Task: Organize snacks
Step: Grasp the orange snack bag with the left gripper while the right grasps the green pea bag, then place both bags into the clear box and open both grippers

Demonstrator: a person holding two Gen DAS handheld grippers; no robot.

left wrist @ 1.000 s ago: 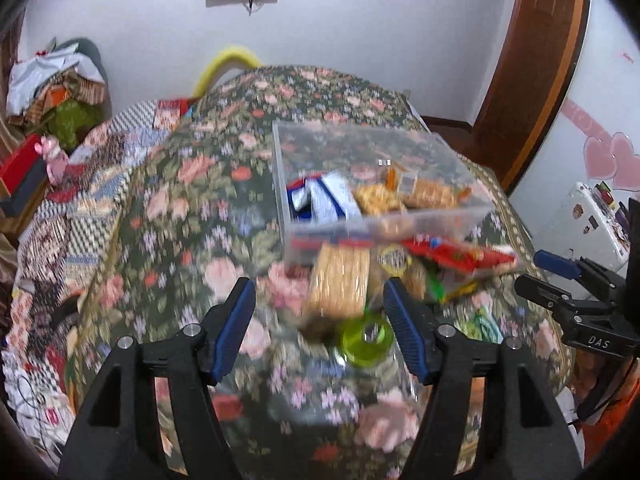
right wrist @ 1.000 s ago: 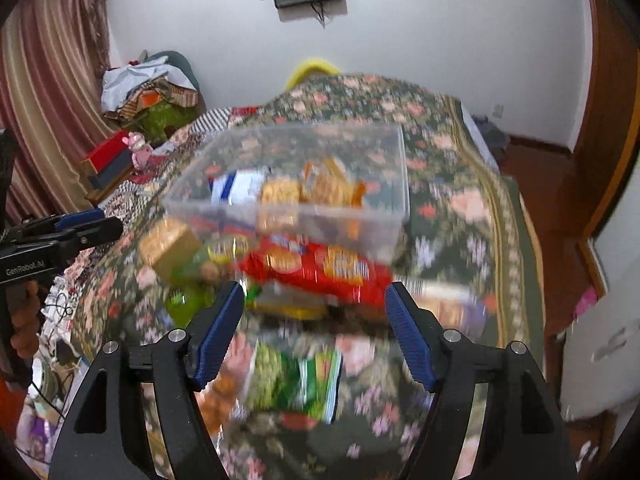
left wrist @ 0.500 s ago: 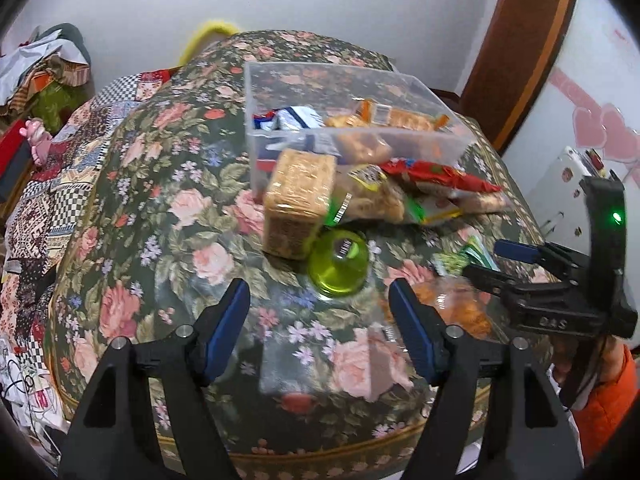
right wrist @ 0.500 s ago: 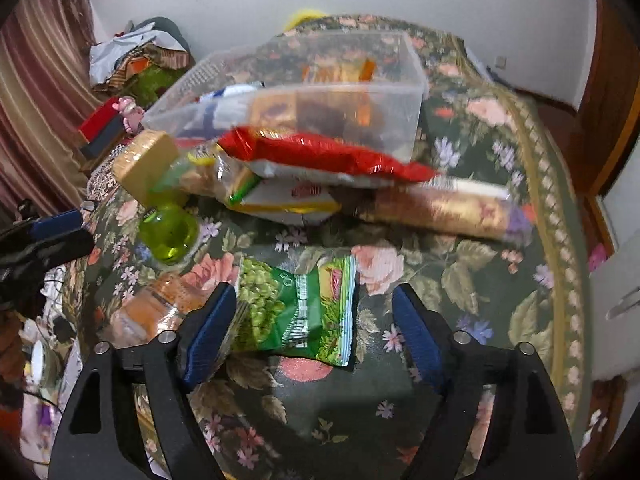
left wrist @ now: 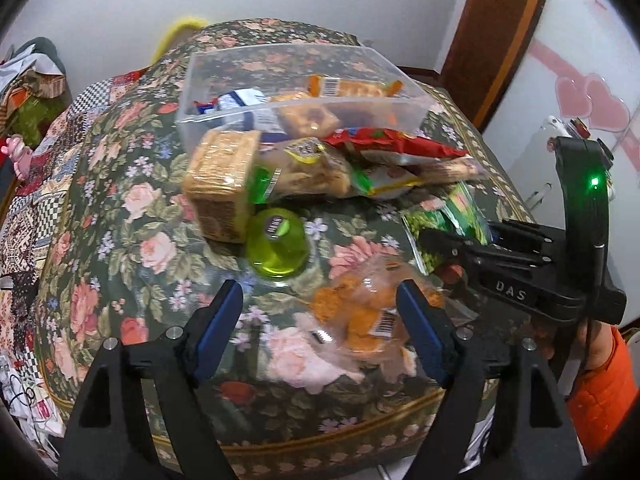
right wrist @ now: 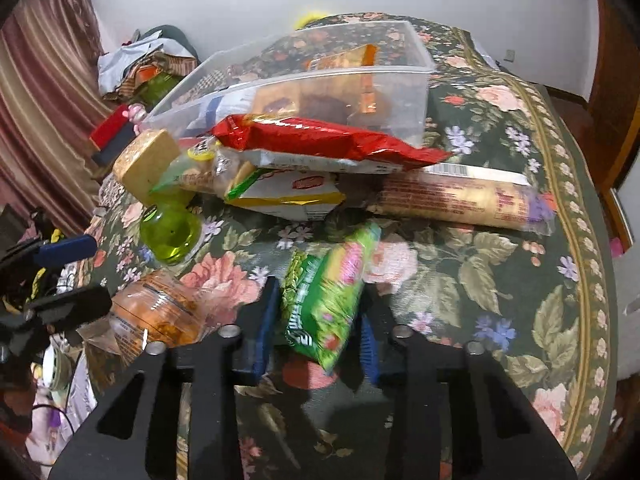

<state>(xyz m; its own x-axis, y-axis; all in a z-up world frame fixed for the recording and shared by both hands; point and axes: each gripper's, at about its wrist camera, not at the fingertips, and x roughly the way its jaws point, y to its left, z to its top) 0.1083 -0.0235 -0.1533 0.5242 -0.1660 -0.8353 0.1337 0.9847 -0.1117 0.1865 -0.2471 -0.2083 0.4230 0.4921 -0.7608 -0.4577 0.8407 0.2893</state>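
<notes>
A pile of snacks lies on the floral cloth in front of a clear plastic bin (left wrist: 208,120) that holds several packets. My right gripper (right wrist: 320,304) is closing on a green snack bag (right wrist: 324,276), its blue pads pressing the bag's two sides. My left gripper (left wrist: 320,320) is opening just above the near edge. A clear bag of orange snacks (left wrist: 356,312) lies between its fingers, untouched by the pads. The right wrist view shows that orange bag (right wrist: 160,316) beside the left gripper (right wrist: 68,276).
A green jelly cup (left wrist: 278,246), a square biscuit pack (left wrist: 220,176), a red bag (right wrist: 320,140), a white and yellow packet (right wrist: 296,196) and a long biscuit roll (right wrist: 460,200) crowd the bin's front. An orange sleeve (left wrist: 600,392) holds the right gripper.
The right gripper sank onto the green bag and closed on it, and the bag now stands on edge. The left gripper came down toward the orange bag and its jaws widened.
</notes>
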